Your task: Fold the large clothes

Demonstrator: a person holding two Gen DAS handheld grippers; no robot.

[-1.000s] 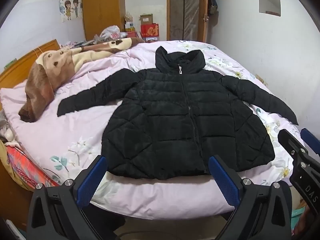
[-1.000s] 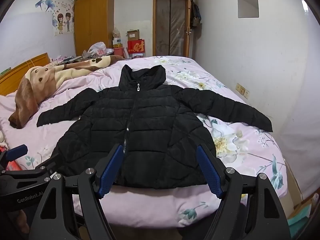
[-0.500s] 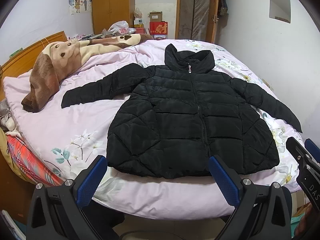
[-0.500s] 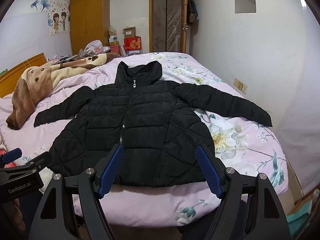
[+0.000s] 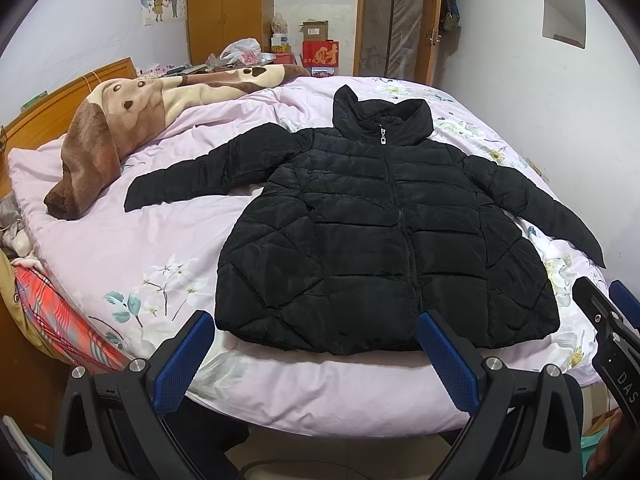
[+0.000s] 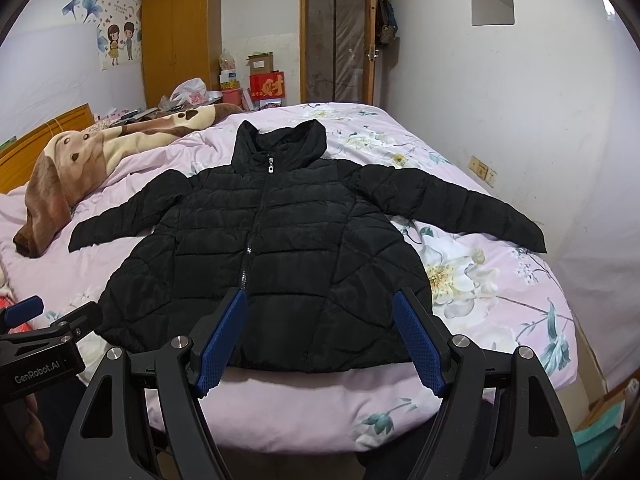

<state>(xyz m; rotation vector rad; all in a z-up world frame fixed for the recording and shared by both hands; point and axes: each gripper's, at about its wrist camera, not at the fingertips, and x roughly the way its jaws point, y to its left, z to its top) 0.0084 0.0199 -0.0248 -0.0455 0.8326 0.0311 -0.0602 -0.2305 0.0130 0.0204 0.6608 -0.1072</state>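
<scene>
A black quilted puffer jacket (image 5: 384,236) lies front-up and zipped on the pink floral bedspread (image 5: 120,256), its hood toward the far side of the bed, both sleeves spread outward and its hem along the near edge. A brown dog-print blanket (image 5: 120,128) is bunched beyond the jacket's left sleeve, well apart from the cuff. The left gripper (image 5: 316,354) hovers just short of the jacket's hem with its jaws wide and nothing between them; the right gripper (image 6: 320,340) hangs near the hem as well, right of the zipper, jaws likewise wide and empty. No fold looks begun, so this appears to be the approach before a first grasp. The next move likely calls for each gripper to reach a sleeve or side edge, pinch the puffy fabric firmly, and carry it inward across the jacket's front.
</scene>
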